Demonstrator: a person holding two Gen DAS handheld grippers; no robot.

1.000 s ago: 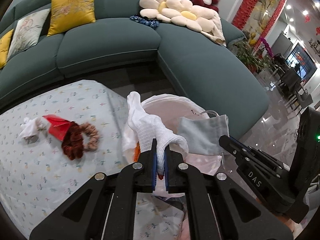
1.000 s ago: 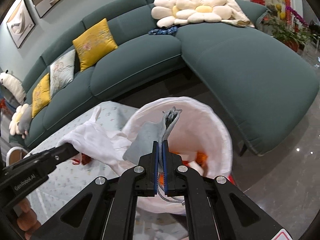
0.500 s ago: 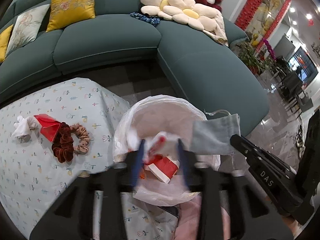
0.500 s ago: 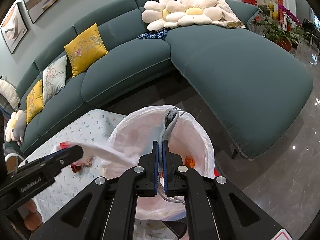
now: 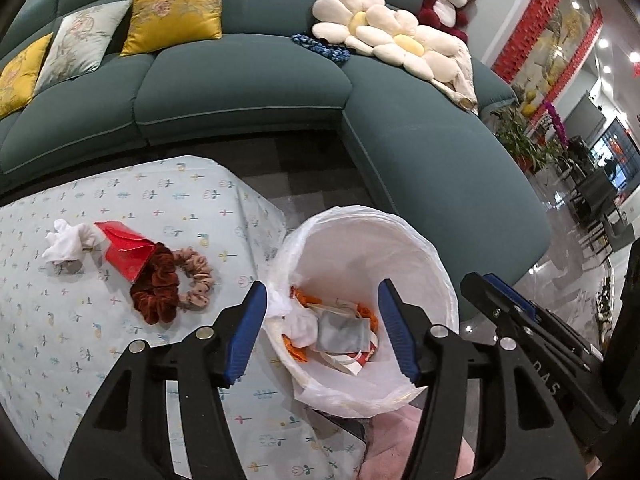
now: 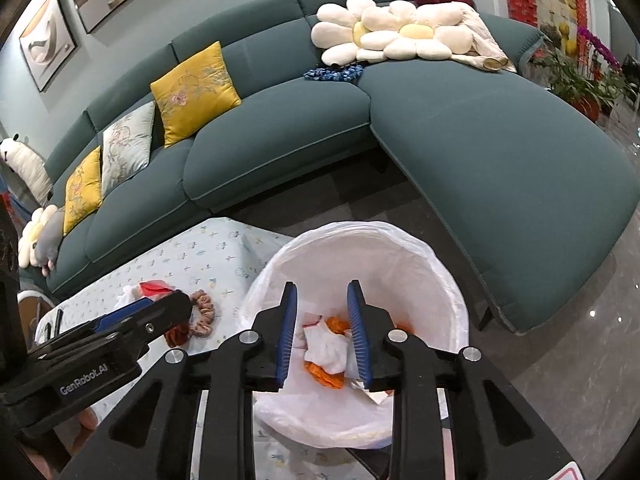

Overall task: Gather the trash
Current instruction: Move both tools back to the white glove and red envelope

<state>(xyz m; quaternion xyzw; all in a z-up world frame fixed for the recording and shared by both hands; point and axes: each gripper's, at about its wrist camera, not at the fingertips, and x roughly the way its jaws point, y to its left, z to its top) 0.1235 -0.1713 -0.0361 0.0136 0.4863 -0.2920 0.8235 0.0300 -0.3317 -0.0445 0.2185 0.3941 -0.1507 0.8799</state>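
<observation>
A bin with a white liner (image 5: pixel 362 220) stands by the table corner. Inside it lie a white cloth (image 5: pixel 300 326), a grey pouch (image 5: pixel 340 330) and orange scraps. My left gripper (image 5: pixel 320 288) hovers over the bin's left side, its jaws opening with nothing between them. My right gripper (image 6: pixel 322 286) hangs over the bin (image 6: pixel 420 248) too, jaws opening and empty, with the white cloth (image 6: pixel 328 350) below it. On the table remain a white tissue (image 5: pixel 66 242), a red paper carton (image 5: pixel 128 252), a dark red scrunchie (image 5: pixel 158 292) and a pink scrunchie (image 5: pixel 196 276).
The table wears a pale floral cloth (image 5: pixel 80 360). A teal corner sofa (image 5: pixel 240 80) with yellow cushions curves behind the bin. Each gripper shows in the other's view: the right gripper (image 5: pixel 484 282) and the left gripper (image 6: pixel 172 304). Glossy floor lies to the right.
The left gripper opened and the white cloth dropped into the bin. The right gripper then opened and the grey pouch fell in as well.
</observation>
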